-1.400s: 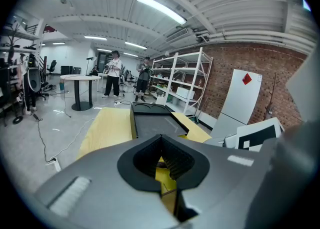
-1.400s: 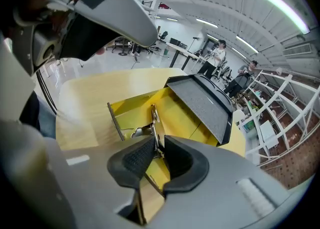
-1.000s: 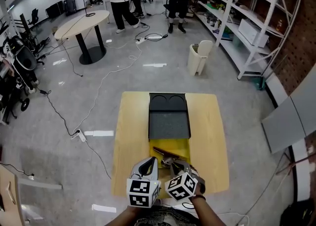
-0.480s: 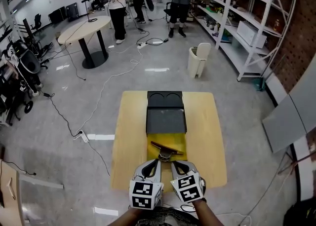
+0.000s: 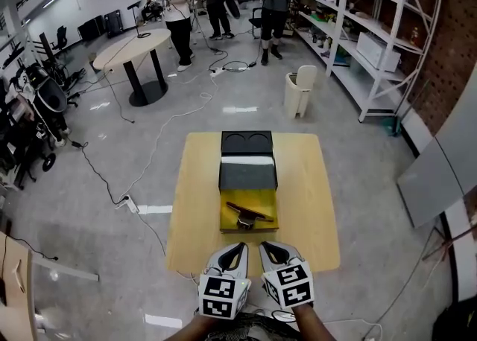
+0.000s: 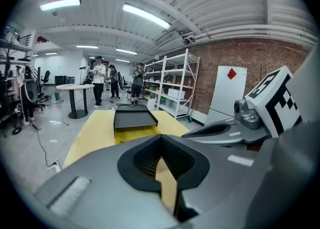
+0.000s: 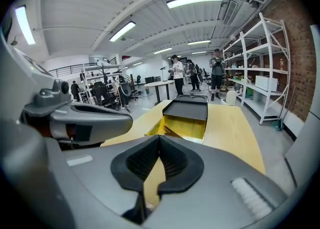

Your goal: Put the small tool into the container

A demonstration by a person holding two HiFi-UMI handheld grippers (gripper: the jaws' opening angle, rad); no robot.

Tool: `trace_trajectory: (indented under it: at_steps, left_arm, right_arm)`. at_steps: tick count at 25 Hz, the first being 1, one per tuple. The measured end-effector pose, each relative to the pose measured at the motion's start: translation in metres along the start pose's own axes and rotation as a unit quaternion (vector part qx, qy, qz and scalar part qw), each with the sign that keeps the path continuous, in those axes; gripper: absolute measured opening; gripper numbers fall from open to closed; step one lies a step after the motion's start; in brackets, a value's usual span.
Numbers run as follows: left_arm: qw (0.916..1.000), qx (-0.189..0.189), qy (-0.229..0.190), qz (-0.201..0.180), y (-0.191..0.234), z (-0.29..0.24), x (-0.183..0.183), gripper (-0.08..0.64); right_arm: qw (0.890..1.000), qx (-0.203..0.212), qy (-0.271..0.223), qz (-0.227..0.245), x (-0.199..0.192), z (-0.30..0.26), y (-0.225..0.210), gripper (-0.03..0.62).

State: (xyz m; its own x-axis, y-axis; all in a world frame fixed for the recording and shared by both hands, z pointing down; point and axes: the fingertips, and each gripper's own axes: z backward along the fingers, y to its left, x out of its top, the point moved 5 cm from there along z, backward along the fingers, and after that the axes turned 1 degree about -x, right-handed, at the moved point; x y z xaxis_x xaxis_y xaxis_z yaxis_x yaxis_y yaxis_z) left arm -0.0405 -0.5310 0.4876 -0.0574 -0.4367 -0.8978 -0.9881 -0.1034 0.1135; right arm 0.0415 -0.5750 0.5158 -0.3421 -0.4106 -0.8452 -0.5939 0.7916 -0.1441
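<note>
Small tool (image 5: 248, 214), already down inside the container (image 5: 247, 176), slantwise across the yellow tray (image 5: 264, 199) at its near end.

Widest of all, the pale wooden bench (image 5: 305, 205), bare but for that long box set along its middle: black at the far part, yellow and uncovered toward the person.

Next in size, the two claws, side by side over the near edge of the bench, near the tray but not touching it. Left claw (image 5: 238, 246): tips brought together, only a thin slit behind them, nothing held. Right claw (image 5: 263, 246): the same, closed on itself and empty.

Smallest, the tool itself: a thin dark bar with a lumpier grey piece under its middle. Too small to name more closely.

- Probably metal, so stiff, not fragile, and weighty for its size.
- Likely smooth, so apt to slip or swivel if pinched at one end.
- If ever lifted again, best taken across the bar right beside the lump, where the weight seems to sit, with the claw square to the bar.
- Low tray walls and a slanted lie: easier reached from straight above than from the side.

Judged from how things lie, nothing left to carry; no need to touch it further.
</note>
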Motion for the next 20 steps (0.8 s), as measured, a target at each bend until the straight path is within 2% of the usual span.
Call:
trace_trajectory:
  at_steps: [4,12,20]
  left_arm:
    - [1.0,-0.008,-0.002,-0.004,-0.045,0.029,-0.014,0.012]
    - [0.9997,-0.02,-0.008,-0.013,-0.1,0.079,-0.045,0.012]
    - [0.9996,-0.022,-0.013,-0.015,-0.149,0.105,-0.039,0.012]
  right_arm:
    - [1.0,0.008,-0.019,-0.01,-0.019,0.049,0.01,0.006]
    - [0.998,0.021,-0.05,-0.023,-0.058,0.118,0.038,0.005]
    - [0.998,0.013,-0.061,-0.026,-0.066,0.175,0.036,0.005]
